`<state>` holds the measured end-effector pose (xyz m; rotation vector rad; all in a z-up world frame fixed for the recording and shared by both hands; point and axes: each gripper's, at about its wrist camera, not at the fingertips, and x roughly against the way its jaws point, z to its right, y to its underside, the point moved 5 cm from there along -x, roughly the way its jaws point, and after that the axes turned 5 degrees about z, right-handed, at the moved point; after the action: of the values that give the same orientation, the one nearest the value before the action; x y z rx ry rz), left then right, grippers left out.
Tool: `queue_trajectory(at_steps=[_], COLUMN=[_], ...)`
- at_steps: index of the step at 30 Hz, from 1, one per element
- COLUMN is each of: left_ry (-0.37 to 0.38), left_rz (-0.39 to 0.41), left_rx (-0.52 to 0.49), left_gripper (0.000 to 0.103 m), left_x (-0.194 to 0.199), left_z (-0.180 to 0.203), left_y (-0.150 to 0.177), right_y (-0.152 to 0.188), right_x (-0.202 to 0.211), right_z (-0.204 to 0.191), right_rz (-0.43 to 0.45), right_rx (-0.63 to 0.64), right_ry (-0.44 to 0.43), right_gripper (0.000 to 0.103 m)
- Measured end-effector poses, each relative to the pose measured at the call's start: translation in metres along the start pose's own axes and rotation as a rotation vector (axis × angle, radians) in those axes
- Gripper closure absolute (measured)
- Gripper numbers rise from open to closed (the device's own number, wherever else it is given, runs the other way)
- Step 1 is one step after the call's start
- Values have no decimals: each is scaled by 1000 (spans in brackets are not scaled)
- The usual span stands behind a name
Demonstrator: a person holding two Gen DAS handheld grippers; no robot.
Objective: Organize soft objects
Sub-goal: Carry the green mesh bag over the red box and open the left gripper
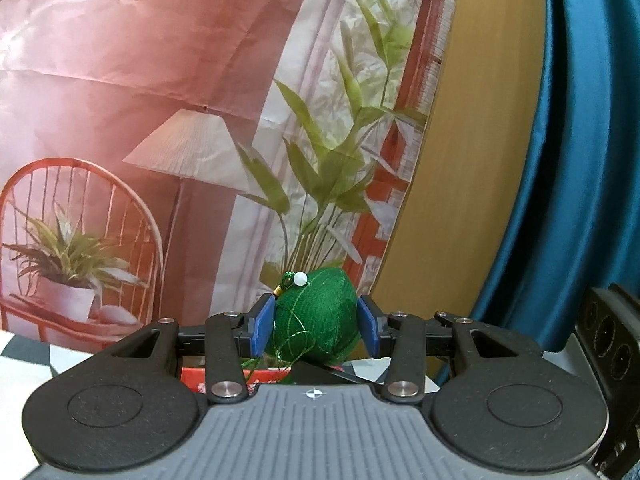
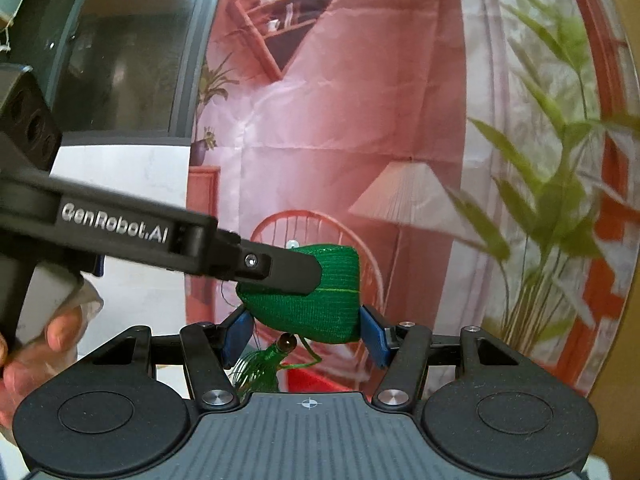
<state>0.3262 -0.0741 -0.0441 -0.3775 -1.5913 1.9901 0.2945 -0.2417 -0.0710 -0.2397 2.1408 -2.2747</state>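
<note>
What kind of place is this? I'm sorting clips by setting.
Probably a staged indoor recording corner, not a real living room: the lamp and chair are only printed on a creased backdrop, hung beside a teal curtain and a wooden panel.

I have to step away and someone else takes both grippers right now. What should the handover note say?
Left gripper: shut on the green pouch, blue pads pressing both sides.
Right gripper: pads at both sides of the same pouch, which bulges between them, so it looks gripped too; the left gripper's finger lies across the pouch.
Pouch: held up in the air by both grippers in front of the printed backdrop; its tassel hangs below.
Done: pouch picked up.
Left: hand it fully to one gripper, then set it down. A red box shows just below, but whether that is the spot is unclear.
</note>
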Motion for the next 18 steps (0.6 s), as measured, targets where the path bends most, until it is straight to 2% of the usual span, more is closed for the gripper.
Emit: queue_trajectory(at_steps=[3,6,12,18], left_ry=[-6,-12,-42,-53], left_rz=[-33,-83,-187,-237], left_rx=[7,36,58,105], left_gripper=[56,56,56,56], left_x=[-15,-28,-49,-57], left_z=[-9,-22,-42,-56], left_y=[11,27,68,98], right_y=[5,19,66,107], right_x=[-12,-27,-51,-59], right_z=[7,9,14,13], right_rz=[-14,-66,-179,-264], right_rx=[3,6,-75,-133], right_ry=[0,-2,-2,4], right_gripper=[48,48,48,48])
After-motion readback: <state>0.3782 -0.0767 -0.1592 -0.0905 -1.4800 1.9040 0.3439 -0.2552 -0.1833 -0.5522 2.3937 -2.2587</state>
